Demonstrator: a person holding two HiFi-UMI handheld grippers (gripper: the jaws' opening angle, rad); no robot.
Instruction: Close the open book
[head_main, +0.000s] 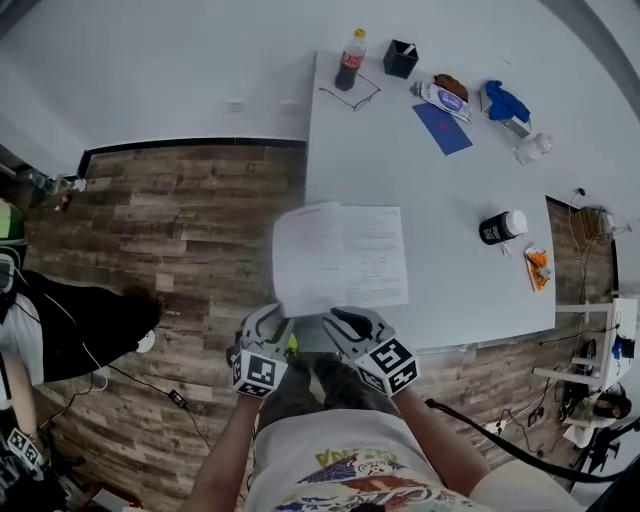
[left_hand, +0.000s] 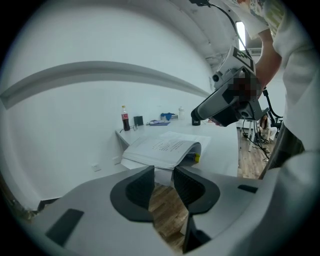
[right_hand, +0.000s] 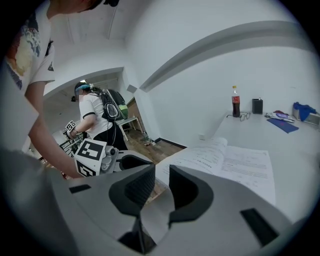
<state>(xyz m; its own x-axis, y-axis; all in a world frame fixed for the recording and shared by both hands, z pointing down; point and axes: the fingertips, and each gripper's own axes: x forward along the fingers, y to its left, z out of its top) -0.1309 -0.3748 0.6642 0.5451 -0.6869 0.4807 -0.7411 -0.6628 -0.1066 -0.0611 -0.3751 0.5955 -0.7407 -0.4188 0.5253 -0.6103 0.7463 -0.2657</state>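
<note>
The open book (head_main: 340, 258) lies flat on the white table (head_main: 470, 180), near its front edge, its left pages reaching past the table's left side. Both grippers hover just in front of it, over the table edge. My left gripper (head_main: 272, 318) points at the book's lower left corner. My right gripper (head_main: 345, 320) points at the lower middle. In the left gripper view the book (left_hand: 165, 147) lies beyond the jaws (left_hand: 163, 175), which stand a narrow gap apart with nothing between. The right gripper (right_hand: 162, 175) shows the same narrow gap, with the book (right_hand: 235, 162) ahead.
At the table's far end stand a cola bottle (head_main: 350, 60), glasses (head_main: 350, 97), a black cup (head_main: 400, 58), a blue booklet (head_main: 442, 128) and a blue cloth (head_main: 505, 102). A black jar (head_main: 502, 227) and an orange packet (head_main: 538, 268) sit right. Another person (head_main: 40, 330) stands left on the wood floor.
</note>
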